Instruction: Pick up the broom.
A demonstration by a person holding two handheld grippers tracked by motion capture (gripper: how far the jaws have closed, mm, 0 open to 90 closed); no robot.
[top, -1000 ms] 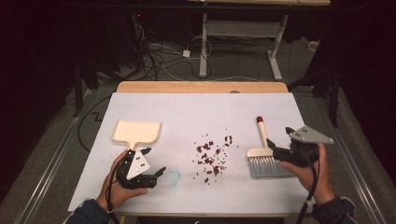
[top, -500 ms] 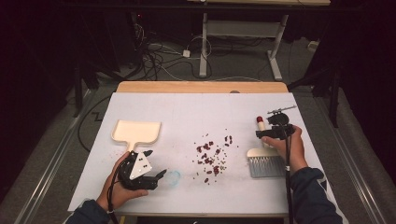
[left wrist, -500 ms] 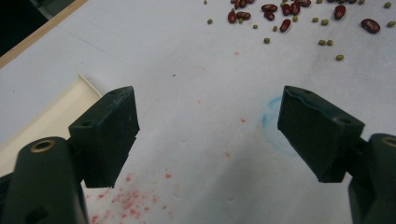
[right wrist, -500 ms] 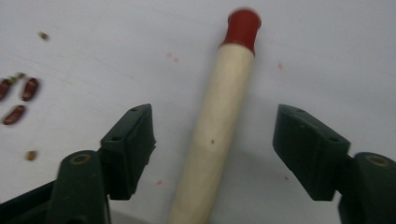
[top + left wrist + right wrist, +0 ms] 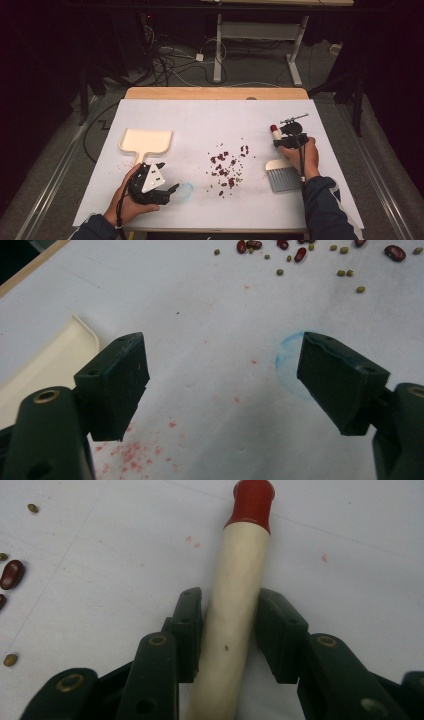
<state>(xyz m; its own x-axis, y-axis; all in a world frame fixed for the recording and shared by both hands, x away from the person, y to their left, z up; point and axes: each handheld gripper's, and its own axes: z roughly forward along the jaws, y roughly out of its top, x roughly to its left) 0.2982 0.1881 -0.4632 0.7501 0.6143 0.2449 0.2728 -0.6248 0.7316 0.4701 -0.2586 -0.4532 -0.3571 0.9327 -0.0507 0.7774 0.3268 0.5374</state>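
Cream brush handle (image 5: pixel 235 605) | R gripper (image 5: pixel 230 630) just clamped it | L gripper (image 5: pixel 222 382) open

The tabletop (image 5: pixel 210 120) has a white cover, and a strip of bare wood shows at its far edge. A cream dustpan (image 5: pixel 146 141) lies on the left part. Red and green beans (image 5: pixel 227 167) are scattered near the middle. A brush (image 5: pixel 281 167) with a pale, red-tipped handle lies on the right. A faint blue ring mark (image 5: pixel 185 190) is near the front edge.
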